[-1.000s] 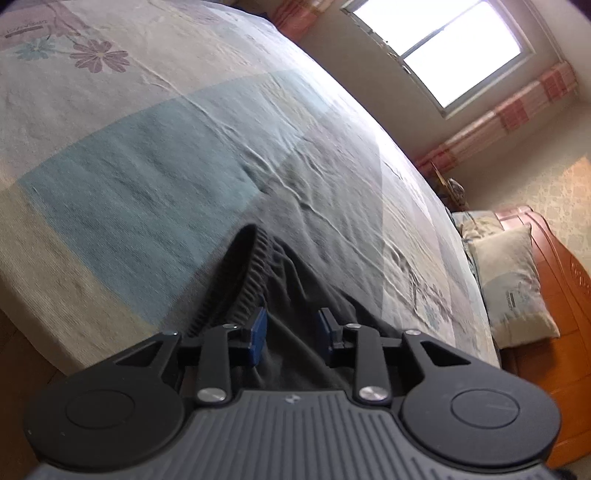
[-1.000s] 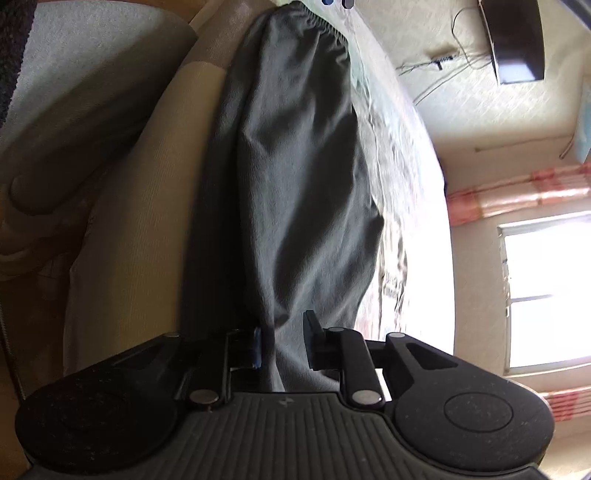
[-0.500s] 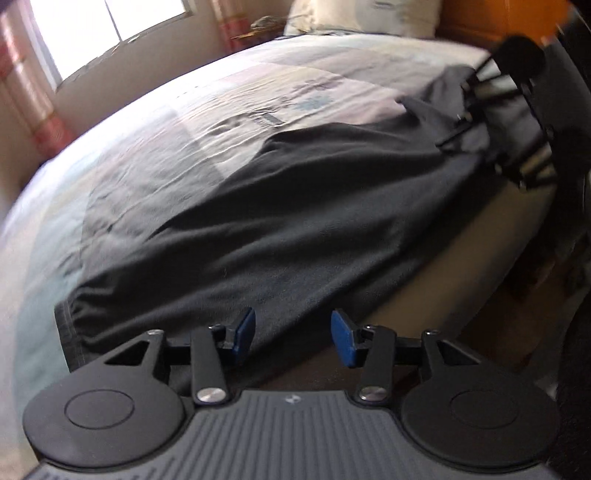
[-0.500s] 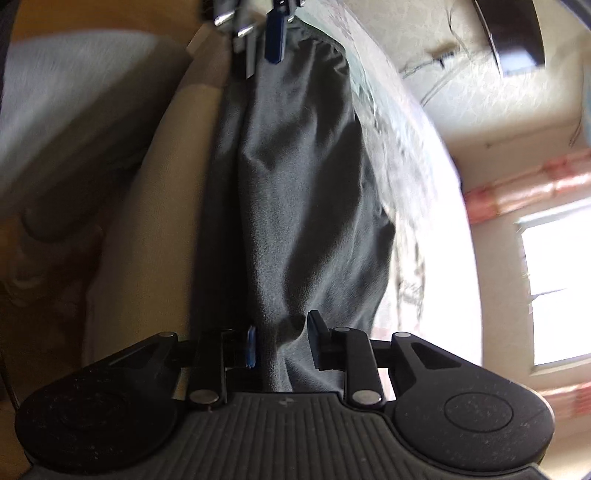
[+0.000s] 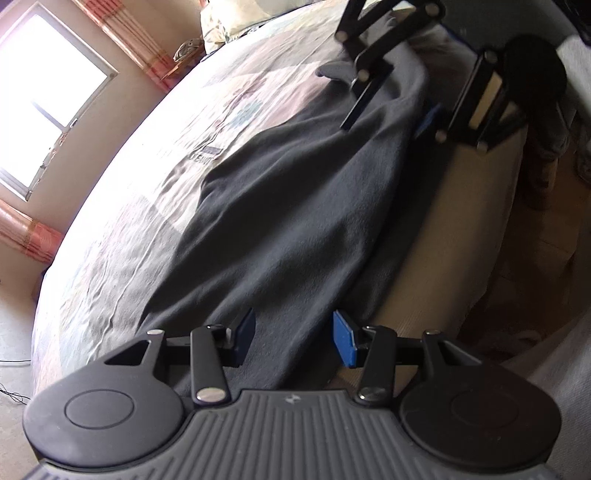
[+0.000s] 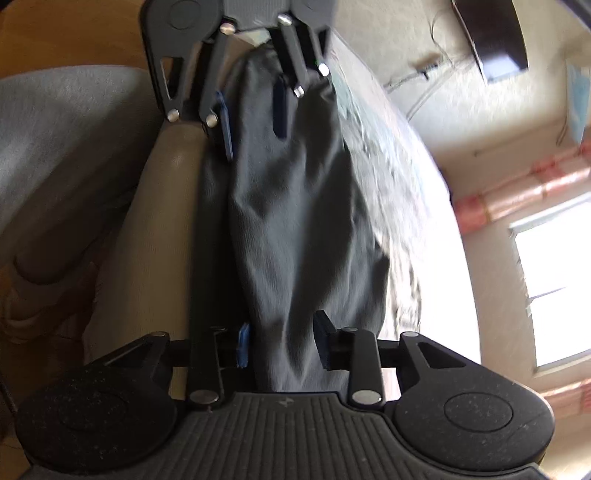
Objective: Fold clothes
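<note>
A dark grey garment lies stretched along the near edge of the bed, and the right wrist view shows it running lengthwise. My left gripper stands open over one end, with cloth under and between its blue pads but not pinched. The right wrist view shows this gripper at the far end of the garment. My right gripper is at the opposite end. Its jaws are opening with the cloth loose between them. It appears as the right gripper at the top of the left wrist view.
The bed has a pale patchwork cover and a beige side dropping to a wooden floor. Pillows lie at the head. A bright window is beyond. A person's grey-clad limb is beside the bed.
My left gripper has let go of the elastic waistband, rolled over and swung round to face along the garment, jaws wider. My right gripper's jaws have widened around the cloth.
</note>
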A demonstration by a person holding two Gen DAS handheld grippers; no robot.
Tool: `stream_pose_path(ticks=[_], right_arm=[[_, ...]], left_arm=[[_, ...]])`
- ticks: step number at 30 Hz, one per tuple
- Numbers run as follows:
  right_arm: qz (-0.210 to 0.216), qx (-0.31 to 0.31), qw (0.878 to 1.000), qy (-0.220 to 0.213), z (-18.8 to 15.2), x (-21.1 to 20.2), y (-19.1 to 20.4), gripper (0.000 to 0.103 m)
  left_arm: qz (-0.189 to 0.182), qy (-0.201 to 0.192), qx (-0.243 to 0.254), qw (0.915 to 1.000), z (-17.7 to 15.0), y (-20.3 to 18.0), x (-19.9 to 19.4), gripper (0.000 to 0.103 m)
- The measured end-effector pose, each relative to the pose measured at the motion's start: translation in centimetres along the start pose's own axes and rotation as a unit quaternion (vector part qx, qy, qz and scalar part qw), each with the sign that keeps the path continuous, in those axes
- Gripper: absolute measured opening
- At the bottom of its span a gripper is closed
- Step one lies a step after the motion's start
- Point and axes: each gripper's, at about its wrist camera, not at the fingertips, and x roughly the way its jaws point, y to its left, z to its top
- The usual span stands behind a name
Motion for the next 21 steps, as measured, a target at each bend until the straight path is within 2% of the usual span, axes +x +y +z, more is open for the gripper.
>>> stream_pose_path(ticks=[3, 6, 9, 13, 16, 19, 21], right_arm=[[-0.018, -0.006, 1.0, -0.013, 1.0, 0.4, 0.5, 0.037], [-0.016, 0.024, 0.999, -0.021, 1.5, 0.4, -0.3, 0.011], [-0.006, 0.063, 0.998, -0.025, 1.5, 0.0, -1.4, 0.011], [-0.004, 0.086, 0.996, -0.027, 1.3, -0.6, -1.9, 0.011], [0.001, 0.095, 0.995, -0.026, 1.2, -0.8, -1.6, 0.011], [0.002, 0.094, 0.995, -0.019, -1.4, -1.1, -1.8, 0.012], [0.006, 0.09, 0.996, -0.012, -0.7, -0.6, -1.1, 0.012]], left_arm=[[-0.014, -0.014, -0.007, 0.9998, 0.5, -0.1, -0.2, 0.048], [-0.009, -0.021, 0.005, 0.9997, 1.0, -0.7, -0.2, 0.048], [0.008, -0.032, 0.015, 0.9994, 1.2, -0.9, -0.1, 0.048], [0.061, -0.022, 0.053, 0.9965, 0.9, -1.4, 0.3, 0.049], [0.117, -0.001, 0.099, 0.9882, -0.2, -2.1, 0.8, 0.049], [0.152, 0.022, 0.13, 0.9795, -1.9, -2.3, 1.1, 0.049], [0.168, 0.034, 0.148, 0.974, -3.0, -2.5, 1.3, 0.049]])
